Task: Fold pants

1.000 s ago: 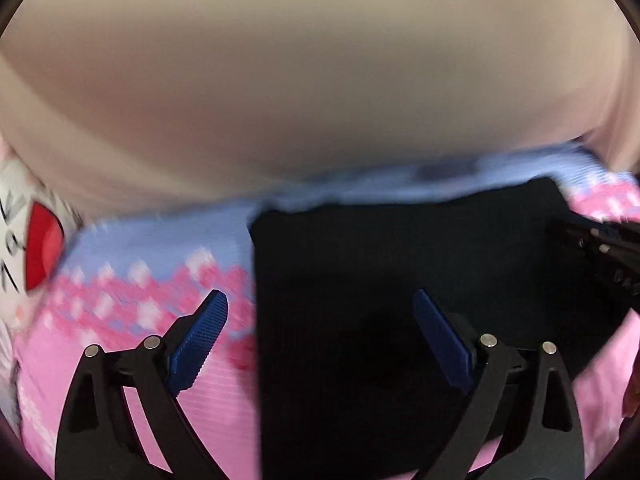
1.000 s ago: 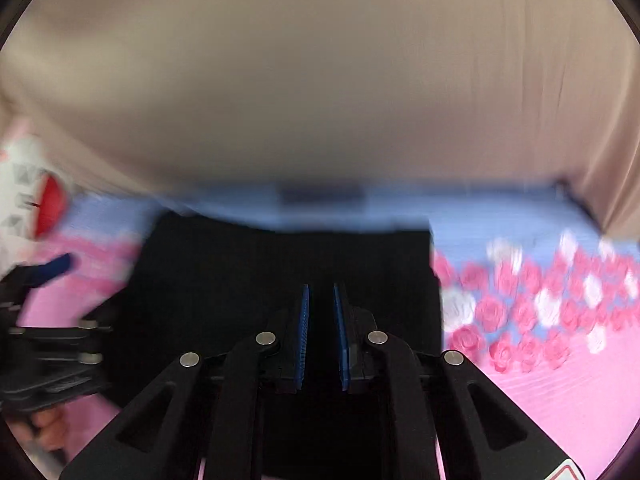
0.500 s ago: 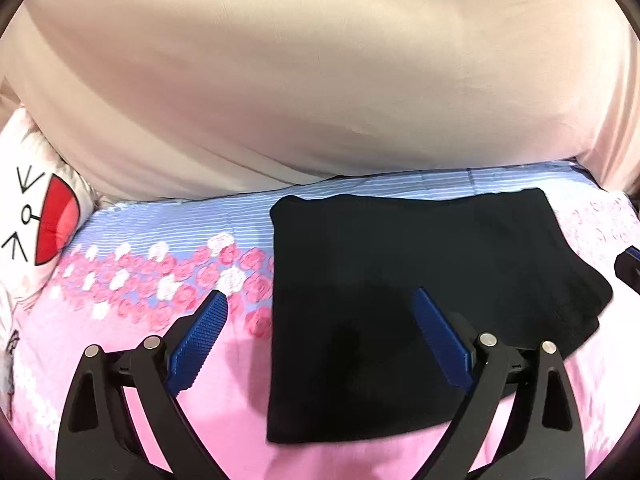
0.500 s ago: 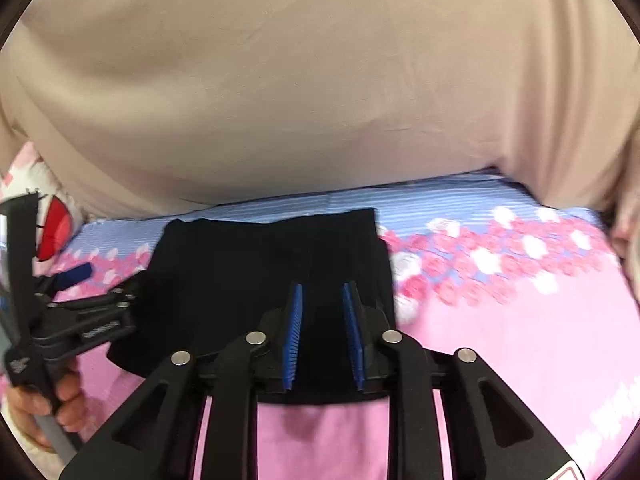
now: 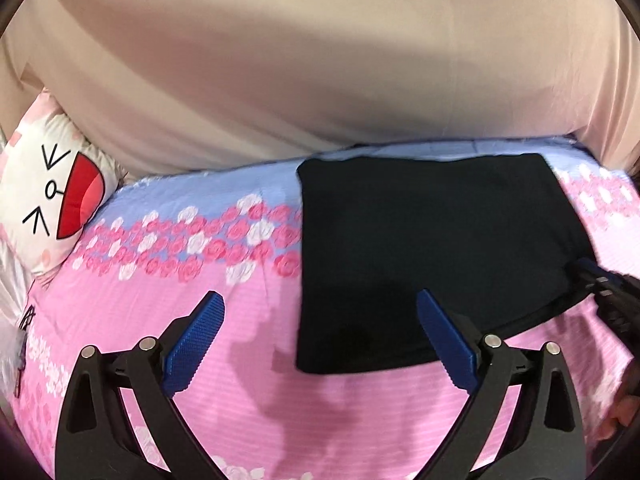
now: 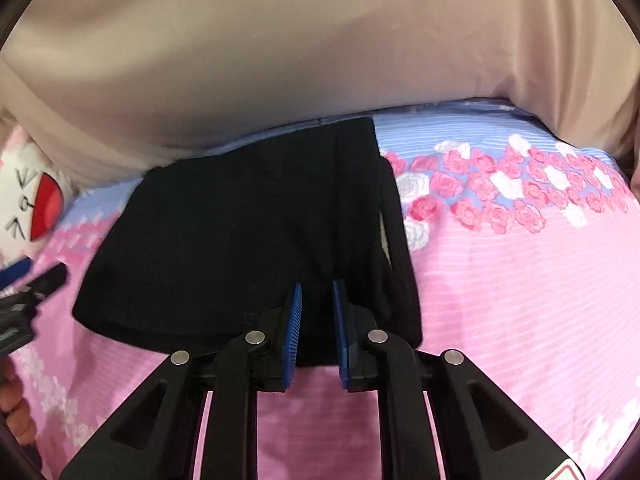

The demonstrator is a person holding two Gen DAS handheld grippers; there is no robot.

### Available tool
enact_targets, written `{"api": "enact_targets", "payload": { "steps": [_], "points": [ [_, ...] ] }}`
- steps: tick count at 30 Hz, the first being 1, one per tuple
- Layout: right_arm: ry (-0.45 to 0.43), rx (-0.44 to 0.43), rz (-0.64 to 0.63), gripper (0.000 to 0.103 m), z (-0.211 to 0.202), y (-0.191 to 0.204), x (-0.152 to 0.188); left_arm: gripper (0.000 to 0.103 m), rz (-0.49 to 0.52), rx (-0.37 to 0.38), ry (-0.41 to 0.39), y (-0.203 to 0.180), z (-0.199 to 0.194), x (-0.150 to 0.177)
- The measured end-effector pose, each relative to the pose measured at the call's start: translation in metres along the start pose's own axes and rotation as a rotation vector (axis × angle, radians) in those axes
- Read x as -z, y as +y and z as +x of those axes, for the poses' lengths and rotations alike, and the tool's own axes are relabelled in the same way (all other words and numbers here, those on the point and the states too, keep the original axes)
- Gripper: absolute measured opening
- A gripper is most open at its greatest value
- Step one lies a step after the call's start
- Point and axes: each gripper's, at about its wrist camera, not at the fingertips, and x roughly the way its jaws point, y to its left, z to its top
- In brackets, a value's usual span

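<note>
Black pants [image 5: 432, 248] lie folded into a flat rectangle on the pink rose-print bedsheet [image 5: 200, 320]; they also show in the right wrist view [image 6: 248, 232]. My left gripper [image 5: 320, 340] is wide open and empty, above the sheet at the pants' near left edge. My right gripper [image 6: 316, 320] is open by a narrow gap with nothing between the pads, at the pants' near edge. Its tip shows in the left wrist view [image 5: 600, 280] by the pants' right corner.
A white cartoon-face pillow [image 5: 52, 200] lies at the far left, also in the right wrist view [image 6: 28, 204]. A beige curtain [image 5: 300, 60] hangs behind the bed. The sheet [image 6: 520, 300] stretches to the right of the pants.
Both grippers have drawn back from the folded pants toward the bed's near side. The right gripper's jaws have parted slightly. The pants lie still.
</note>
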Motion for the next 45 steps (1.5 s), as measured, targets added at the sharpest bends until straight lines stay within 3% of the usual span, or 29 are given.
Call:
{"api": "enact_targets", "payload": {
  "steps": [2,4,5,7,8,19,26,29,32,42,45],
  "points": [
    [-0.026,-0.032,0.031,0.021,-0.025,0.005,-0.001,0.095,-0.003,0.0,0.02,0.001,0.001,0.004],
    [-0.079,-0.051,0.026,0.023,-0.053,0.013,0.003,0.096,-0.012,0.008,0.019,0.001,-0.003,0.007],
    [-0.115,-0.032,0.018,0.026,-0.069,0.019,0.008,0.097,-0.012,0.005,0.015,0.0,-0.007,0.009],
    [-0.159,0.025,0.01,0.041,-0.089,0.024,0.017,0.098,-0.006,-0.028,-0.016,-0.005,-0.021,0.014],
    [-0.179,0.054,0.007,0.043,-0.099,0.026,0.023,0.098,-0.004,-0.03,-0.025,-0.007,-0.029,0.018],
    [-0.197,0.112,0.015,0.044,-0.145,0.031,0.072,0.098,-0.062,0.091,-0.047,0.0,-0.094,0.056],
    [-0.192,0.084,-0.001,0.045,-0.156,0.04,0.089,0.098,-0.023,0.047,-0.088,0.001,-0.122,0.08],
    [-0.192,0.077,-0.011,0.045,-0.16,0.045,0.093,0.098,-0.023,0.067,-0.101,0.005,-0.129,0.083],
    [-0.19,0.078,-0.021,0.052,-0.163,0.051,0.096,0.098,-0.022,0.065,-0.11,0.006,-0.135,0.086],
    [-0.177,0.055,-0.035,0.052,-0.166,0.061,0.1,0.098,-0.015,0.063,-0.145,0.006,-0.147,0.091],
    [-0.167,0.051,-0.027,0.052,-0.163,0.062,0.101,0.098,-0.011,0.081,-0.121,0.005,-0.144,0.091]
  ]
}}
